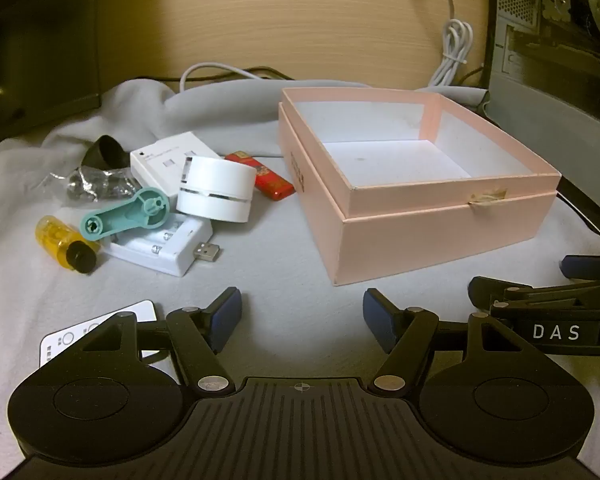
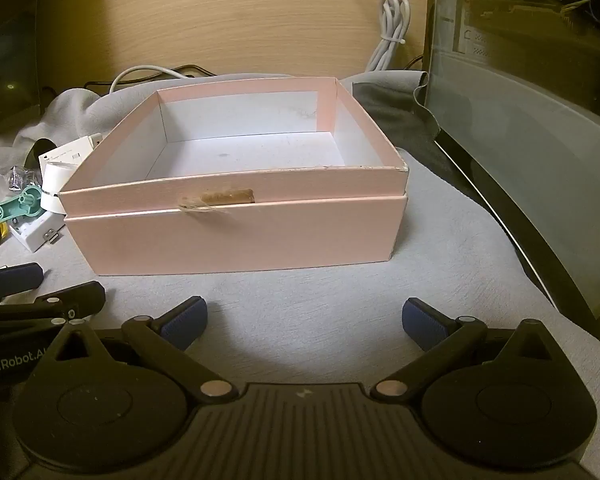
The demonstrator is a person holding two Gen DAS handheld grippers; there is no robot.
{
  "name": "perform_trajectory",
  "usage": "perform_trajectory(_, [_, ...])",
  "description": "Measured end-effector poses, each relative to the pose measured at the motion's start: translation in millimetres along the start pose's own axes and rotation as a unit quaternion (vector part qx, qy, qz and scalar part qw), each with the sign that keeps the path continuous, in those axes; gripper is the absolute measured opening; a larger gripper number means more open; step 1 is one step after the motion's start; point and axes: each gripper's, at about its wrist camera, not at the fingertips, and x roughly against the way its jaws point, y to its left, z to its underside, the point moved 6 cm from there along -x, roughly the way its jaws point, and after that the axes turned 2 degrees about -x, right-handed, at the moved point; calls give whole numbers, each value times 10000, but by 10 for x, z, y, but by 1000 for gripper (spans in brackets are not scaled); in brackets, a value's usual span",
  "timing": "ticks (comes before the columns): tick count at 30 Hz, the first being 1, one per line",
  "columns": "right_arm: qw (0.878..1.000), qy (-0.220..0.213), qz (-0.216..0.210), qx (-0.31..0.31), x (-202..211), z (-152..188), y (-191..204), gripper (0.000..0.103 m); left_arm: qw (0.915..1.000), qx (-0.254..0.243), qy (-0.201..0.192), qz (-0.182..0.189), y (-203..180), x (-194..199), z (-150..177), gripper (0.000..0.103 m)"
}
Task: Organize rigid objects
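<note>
1. Hovering over grey cloth [image 1: 284, 264], left gripper [image 1: 302, 320] spread wide, nothing between the pads.
2. Hanging beside it, right gripper [image 2: 305, 322] also gaping, empty.
3. Sitting dead ahead of the right gripper, ahead and right of the left: pink box [image 2: 236, 236], open, bare inside.
4. Piled ahead-left of the left gripper: white puck [image 1: 216, 190], teal crank [image 1: 126, 214], charger [image 1: 160, 246], yellow bottle [image 1: 62, 242], red lighter [image 1: 260, 176].
</note>
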Motion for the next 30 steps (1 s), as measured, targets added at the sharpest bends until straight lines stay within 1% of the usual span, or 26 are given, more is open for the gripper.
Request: perform_trajectory(30, [10000, 0, -1, 0, 3, -2, 11, 103, 10000, 42, -7, 31, -4, 1, -2, 73])
